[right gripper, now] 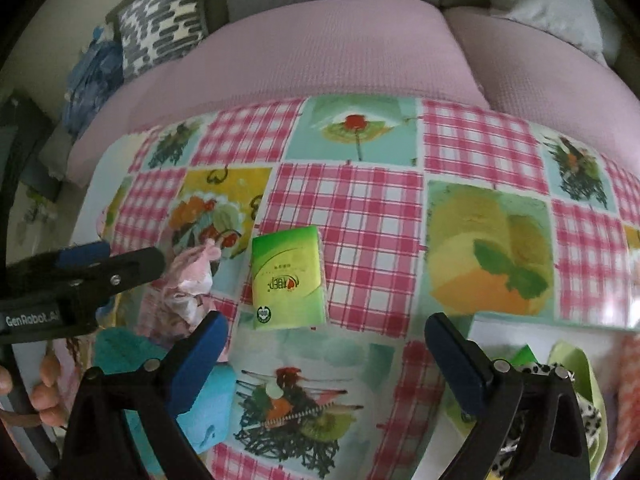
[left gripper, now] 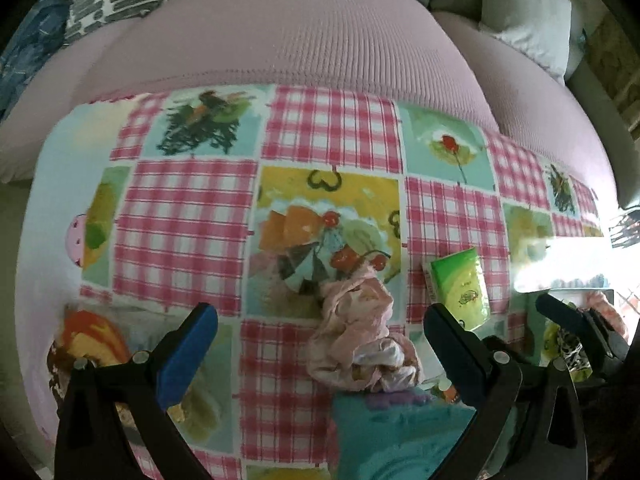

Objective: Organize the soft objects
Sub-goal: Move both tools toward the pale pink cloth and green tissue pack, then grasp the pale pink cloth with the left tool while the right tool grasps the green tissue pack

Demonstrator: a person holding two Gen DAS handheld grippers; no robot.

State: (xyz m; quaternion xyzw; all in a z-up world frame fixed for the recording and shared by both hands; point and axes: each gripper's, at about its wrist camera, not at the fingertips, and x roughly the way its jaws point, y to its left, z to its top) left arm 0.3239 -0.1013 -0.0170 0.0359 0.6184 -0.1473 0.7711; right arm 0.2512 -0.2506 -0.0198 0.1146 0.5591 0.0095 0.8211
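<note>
Hovering over the patchwork tablecloth (left gripper: 188, 216) with both tools spread wide and holding nothing: left gripper (left gripper: 320, 344) straddling the crumpled pink cloth (left gripper: 356, 340), right gripper (right gripper: 326, 356) poised just short of the green tissue pack (right gripper: 289, 278). Lying flat just right of the pink cloth, that pack. Resting against a teal soft item (left gripper: 396, 428) at the near edge, the cloth. Behind the table, a pink sofa (left gripper: 304, 36)

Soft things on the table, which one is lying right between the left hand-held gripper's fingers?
The crumpled pink cloth. It lies in the open gap of the left hand-held gripper, while the green tissue pack sits off to the right and the blue towel lies nearer the camera.
</note>
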